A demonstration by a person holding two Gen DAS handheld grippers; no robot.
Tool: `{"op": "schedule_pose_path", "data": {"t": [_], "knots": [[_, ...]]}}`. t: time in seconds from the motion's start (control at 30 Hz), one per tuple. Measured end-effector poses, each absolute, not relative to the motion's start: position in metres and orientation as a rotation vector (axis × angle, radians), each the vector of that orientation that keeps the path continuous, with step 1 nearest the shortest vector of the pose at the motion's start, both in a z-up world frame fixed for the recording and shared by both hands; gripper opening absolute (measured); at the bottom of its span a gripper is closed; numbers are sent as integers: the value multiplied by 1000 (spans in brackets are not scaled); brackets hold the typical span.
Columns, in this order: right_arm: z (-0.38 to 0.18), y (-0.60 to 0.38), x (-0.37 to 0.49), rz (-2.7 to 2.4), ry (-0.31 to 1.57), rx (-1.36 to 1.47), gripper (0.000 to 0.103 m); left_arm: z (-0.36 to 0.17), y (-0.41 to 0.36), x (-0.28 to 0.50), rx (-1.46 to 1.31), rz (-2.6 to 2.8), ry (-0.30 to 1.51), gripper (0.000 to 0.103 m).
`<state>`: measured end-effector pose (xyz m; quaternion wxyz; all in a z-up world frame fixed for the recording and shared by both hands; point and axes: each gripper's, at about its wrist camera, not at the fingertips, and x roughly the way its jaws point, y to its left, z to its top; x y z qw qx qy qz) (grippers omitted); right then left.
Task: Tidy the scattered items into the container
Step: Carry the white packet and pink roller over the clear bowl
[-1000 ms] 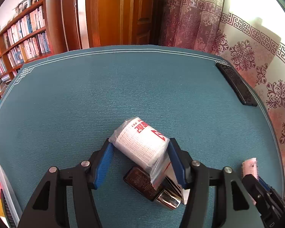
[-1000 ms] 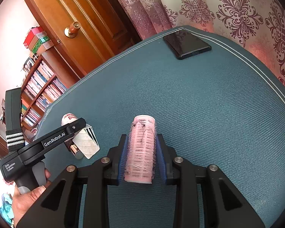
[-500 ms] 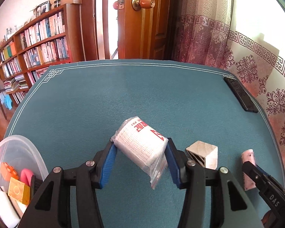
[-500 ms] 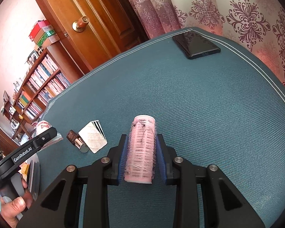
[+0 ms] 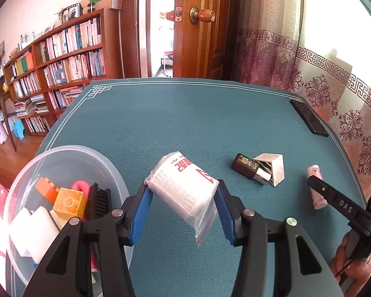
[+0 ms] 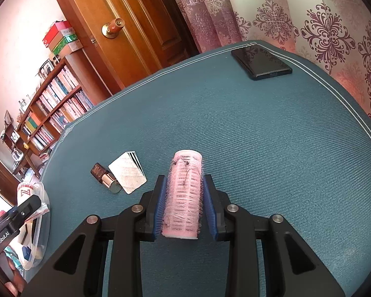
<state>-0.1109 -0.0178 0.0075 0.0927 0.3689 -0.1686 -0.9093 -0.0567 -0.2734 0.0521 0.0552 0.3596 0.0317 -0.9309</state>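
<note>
Currently both loads are mid-carry. The left tool (image 5: pixel 183 205) is clamped on a white gauze roll in a clear plastic bag (image 5: pixel 184 190), with the clear round plastic container (image 5: pixel 69 152) at its nine o'clock. The right tool (image 6: pixel 184 204) grips a pink cylindrical hair roller (image 6: pixel 184 195) above the teal worktop (image 6: pixel 272 148). Next, I judge, the left tool needs to swing over the rim and release.

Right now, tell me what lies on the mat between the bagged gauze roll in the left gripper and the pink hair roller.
In the left wrist view, a dark lipstick tube and a white box lie touching between the gauze roll and the hair roller.
</note>
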Motion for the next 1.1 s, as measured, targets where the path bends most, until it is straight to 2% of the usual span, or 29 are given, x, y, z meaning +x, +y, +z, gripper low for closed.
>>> {"op": "schedule_pose_path", "data": {"t": [0.27, 0.67, 0.9, 1.1], "knots": [[12, -29, -104, -2708, -446, 1069, 32, 61, -288, -29, 989, -2796, 9, 56], [17, -41, -93, -2741, -407, 1035, 32, 56, -322, -3, 967, -2757, 49, 56], [19, -66, -79, -2771, -263, 1013, 32, 48, -345, 9, 956, -2724, 80, 56], [29, -75, -63, -2762, -249, 983, 32, 38, -368, 17, 965, -2702, 115, 56]]}}
